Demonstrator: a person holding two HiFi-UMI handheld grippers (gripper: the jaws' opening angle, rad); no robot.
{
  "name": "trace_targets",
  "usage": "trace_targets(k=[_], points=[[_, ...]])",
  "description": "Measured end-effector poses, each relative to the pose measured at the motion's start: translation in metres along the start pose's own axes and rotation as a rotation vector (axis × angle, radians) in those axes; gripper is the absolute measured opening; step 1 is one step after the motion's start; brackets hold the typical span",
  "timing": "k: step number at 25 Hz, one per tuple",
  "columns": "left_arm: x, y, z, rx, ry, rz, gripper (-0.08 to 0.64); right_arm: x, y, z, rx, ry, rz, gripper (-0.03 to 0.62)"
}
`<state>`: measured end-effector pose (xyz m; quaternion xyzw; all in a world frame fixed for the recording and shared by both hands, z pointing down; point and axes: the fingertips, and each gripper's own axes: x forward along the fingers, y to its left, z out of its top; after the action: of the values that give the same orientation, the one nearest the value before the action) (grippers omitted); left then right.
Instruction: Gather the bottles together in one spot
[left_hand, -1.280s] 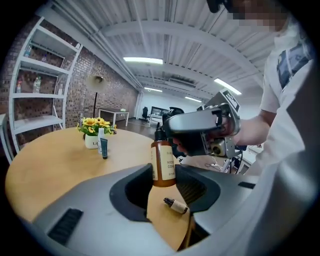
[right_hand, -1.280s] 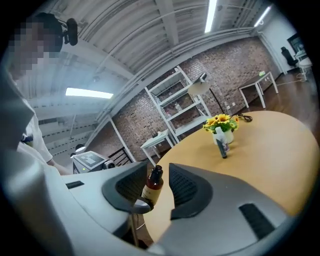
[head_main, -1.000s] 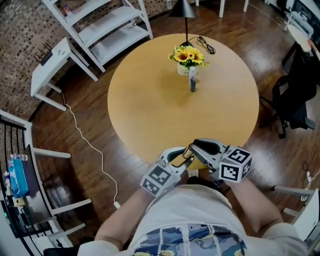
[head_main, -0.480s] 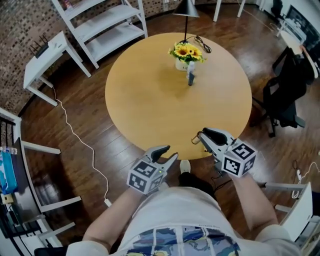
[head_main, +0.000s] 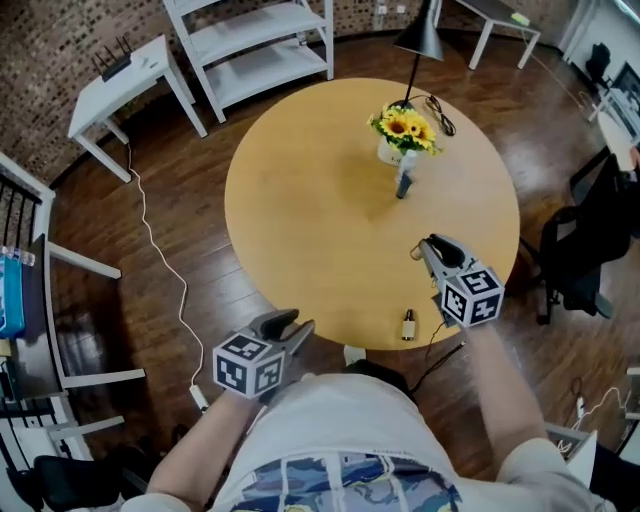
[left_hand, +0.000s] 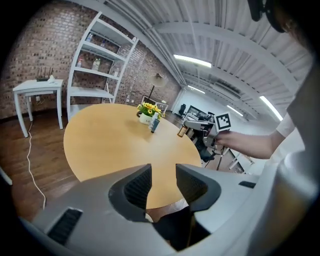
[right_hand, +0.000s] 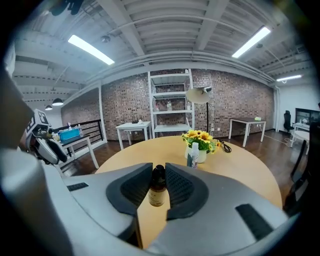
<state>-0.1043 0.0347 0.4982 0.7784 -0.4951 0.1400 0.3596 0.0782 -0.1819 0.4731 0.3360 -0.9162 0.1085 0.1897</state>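
Carrying step's on: right gripper (right_hand: 159, 176) has its jaws clamped on a small brown bottle (right_hand: 156, 192), held upright over the worktop (head_main: 300, 200) at mid-right of the head view. Left gripper (left_hand: 163, 172) idle, jaws apart w/ nothing btw them, hanging off the worktop's near edge, lower left. Likely gathering spot, imo: the tall bottle (head_main: 403, 183) standing just beside the sunflower vase (head_main: 392, 152), upper right. Next move calls for a forward carry, then setting the brown one down upright near the tall one w/o nudging the vase. A second small bottle (head_main: 408, 325), prob brown too, sits near the worktop's lower edge, not yet fetched. Hard to tell: the clamped bottle is masked by the jaws in the head view, its label's unreadable, and whether its base touches the worktop, can't say.
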Motion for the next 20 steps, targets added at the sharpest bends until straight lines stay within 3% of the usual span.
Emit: trace_targets(k=[8,14,20], points=[[0.019,0.003,0.027,-0.084,0.001,0.078,0.158,0.106,-0.071,-0.015,-0.039,-0.013,-0.008,0.072],[0.022,0.018,0.029,-0.144,0.012,0.182,0.138,0.162,-0.093,-0.035,-0.064,0.023,-0.01,0.084],[0.031,0.013,0.032,-0.165,0.001,0.2,0.138,0.19,-0.102,-0.047,-0.079,0.045,0.001,0.084]])
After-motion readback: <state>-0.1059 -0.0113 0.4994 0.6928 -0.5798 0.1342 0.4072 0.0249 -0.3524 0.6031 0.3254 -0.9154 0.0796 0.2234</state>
